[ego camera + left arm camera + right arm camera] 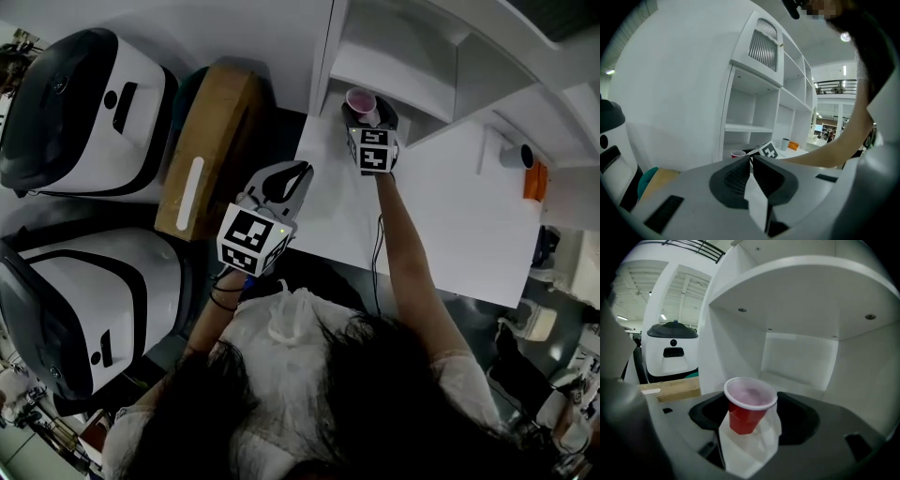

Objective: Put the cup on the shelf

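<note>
A red plastic cup (361,99) with a white rim stands upright between the jaws of my right gripper (366,114), which is shut on it. In the right gripper view the cup (746,409) hangs in front of a lower compartment of the white shelf (799,357). From the head view, it is at the table's far left corner, at the foot of the shelf (394,70). My left gripper (289,176) is held back near the body at the table's left edge, shut with nothing in it (751,158). The left gripper view shows the cup (738,153) small in the distance.
The white table (450,216) runs to the right. A grey cup (518,156) and an orange object (534,180) sit at its far right. A cardboard box (211,141) and two big white-and-black machines (84,112) stand on the left.
</note>
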`<state>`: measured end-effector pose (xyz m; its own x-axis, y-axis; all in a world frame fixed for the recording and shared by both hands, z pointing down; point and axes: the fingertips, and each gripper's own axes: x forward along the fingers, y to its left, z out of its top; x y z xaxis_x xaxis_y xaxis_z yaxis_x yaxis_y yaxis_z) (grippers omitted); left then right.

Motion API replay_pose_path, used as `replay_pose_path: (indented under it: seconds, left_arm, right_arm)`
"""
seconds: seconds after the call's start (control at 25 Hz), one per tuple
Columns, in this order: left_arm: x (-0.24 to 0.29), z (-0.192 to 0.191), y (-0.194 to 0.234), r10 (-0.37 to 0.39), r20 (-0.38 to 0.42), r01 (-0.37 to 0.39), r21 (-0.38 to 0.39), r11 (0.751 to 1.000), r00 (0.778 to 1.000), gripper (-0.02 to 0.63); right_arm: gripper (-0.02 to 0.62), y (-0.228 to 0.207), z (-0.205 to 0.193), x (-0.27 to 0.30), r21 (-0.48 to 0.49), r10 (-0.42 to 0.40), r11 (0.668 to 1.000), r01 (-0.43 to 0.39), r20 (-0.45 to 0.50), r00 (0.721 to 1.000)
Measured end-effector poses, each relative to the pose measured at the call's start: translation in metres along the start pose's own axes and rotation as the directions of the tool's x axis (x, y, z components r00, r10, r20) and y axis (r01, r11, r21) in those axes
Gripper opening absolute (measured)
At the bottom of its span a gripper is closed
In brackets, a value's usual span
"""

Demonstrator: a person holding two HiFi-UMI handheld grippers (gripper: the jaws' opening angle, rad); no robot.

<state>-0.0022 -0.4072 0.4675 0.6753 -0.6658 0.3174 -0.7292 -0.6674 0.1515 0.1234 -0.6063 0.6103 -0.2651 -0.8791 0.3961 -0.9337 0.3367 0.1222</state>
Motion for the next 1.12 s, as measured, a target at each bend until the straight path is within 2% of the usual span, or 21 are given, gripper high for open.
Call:
replay_pose_path:
  seconds: [0.44, 0.68, 0.92, 1.12]
  left_arm:
    - [-0.011, -0.008, 0.023, 0.051, -0.035, -0.051, -0.003, 0.999, 0.998, 0.029]
    - [-0.018, -0.013, 0.029, 0.070, -0.041, -0.071, -0.010, 0.997, 0.997, 0.029]
    - [-0.022, -0.015, 0.031, 0.081, -0.043, -0.082, -0.013, 0.997, 0.996, 0.029]
    - [-0.022, -0.015, 0.027, 0.081, -0.045, -0.082, -0.013, 0.997, 0.996, 0.029]
  right_arm:
    - [0.327, -0.017, 0.013, 0.068, -0.013, -0.029, 0.999, 0.029, -0.017, 0.999]
    - [0.328, -0.013, 0.000, 0.073, -0.013, -0.027, 1.000, 0.026, -0.066, 0.997]
    - [0.328, -0.010, -0.010, 0.073, -0.009, -0.008, 1.000, 0.008, -0.064, 0.998]
    - [0.328, -0.012, -0.016, 0.070, -0.005, -0.014, 1.000, 0.014, -0.132, 0.991]
